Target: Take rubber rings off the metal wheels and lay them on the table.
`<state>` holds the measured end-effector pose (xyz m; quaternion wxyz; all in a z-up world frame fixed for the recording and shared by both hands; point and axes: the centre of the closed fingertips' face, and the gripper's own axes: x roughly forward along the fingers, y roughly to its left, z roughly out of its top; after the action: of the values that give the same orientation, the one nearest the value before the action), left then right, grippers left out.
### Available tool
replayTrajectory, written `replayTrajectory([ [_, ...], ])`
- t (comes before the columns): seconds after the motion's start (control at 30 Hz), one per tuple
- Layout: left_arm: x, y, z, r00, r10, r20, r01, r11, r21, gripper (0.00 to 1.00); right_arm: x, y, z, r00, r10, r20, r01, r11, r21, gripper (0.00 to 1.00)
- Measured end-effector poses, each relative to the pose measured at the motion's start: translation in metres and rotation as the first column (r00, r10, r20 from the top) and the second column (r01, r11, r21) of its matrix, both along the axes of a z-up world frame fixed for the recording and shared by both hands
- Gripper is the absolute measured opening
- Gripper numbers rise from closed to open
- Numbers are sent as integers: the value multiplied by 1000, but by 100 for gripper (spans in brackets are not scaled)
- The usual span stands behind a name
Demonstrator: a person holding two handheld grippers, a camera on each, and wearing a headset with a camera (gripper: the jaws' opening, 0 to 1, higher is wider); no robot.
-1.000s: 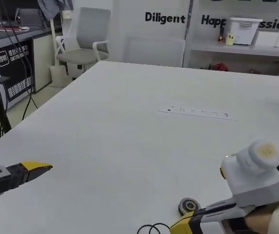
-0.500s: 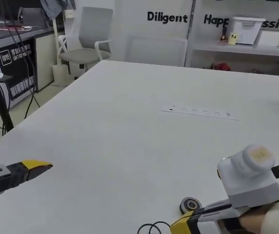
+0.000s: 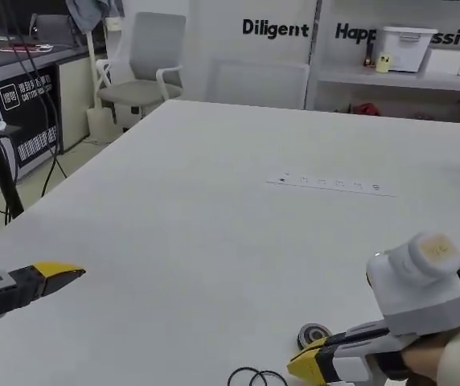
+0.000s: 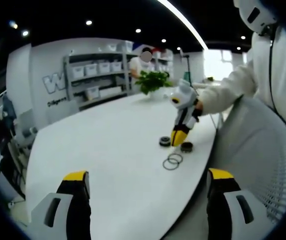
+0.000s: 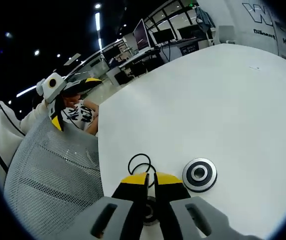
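Jaws on my right gripper (image 5: 150, 176) are squeezed close over a wheel (image 5: 148, 212); I can't tell if they pinch it; two loose rings (image 5: 140, 164) lie just beside on the table (image 5: 208, 100); a second wheel (image 5: 199, 175) sits near; my left gripper (image 4: 148, 176) hangs wide apart; I think I'm starting a new wheel; next I'd peel its ring off.
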<state>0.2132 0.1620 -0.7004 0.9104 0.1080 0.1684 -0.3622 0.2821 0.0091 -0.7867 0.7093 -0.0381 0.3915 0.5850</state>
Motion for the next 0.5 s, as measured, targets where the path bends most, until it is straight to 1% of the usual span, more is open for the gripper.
replayTrajectory([
  [0.17, 1, 1, 2, 1000, 2, 4, -2, 1000, 4, 99, 4, -6, 11, 1000, -11, 29, 10, 1000, 16, 3],
  [0.27, 1, 1, 3, 1000, 1, 6, -1, 1000, 5, 99, 5, -10, 20, 998, -12, 62, 11, 1000, 24, 3],
  [0.37, 2, -1, 4, 1000, -4, 7, 4, 1000, 7, 99, 7, -13, 29, 997, -19, 79, 16, 999, 38, 3],
  [0.4, 3, -1, 5, 1000, -6, 7, 6, 1000, 8, 99, 8, -15, 34, 995, -25, 92, 21, 999, 48, 3],
  [0.47, 3, -2, 5, 1000, -10, 9, 10, 1000, 9, 99, 10, -19, 38, 994, -27, 108, 21, 999, 48, 4],
  [0.5, 4, -2, 6, 1000, -12, 10, 11, 1000, 10, 99, 12, -21, 42, 991, -31, 127, 25, 998, 50, 4],
])
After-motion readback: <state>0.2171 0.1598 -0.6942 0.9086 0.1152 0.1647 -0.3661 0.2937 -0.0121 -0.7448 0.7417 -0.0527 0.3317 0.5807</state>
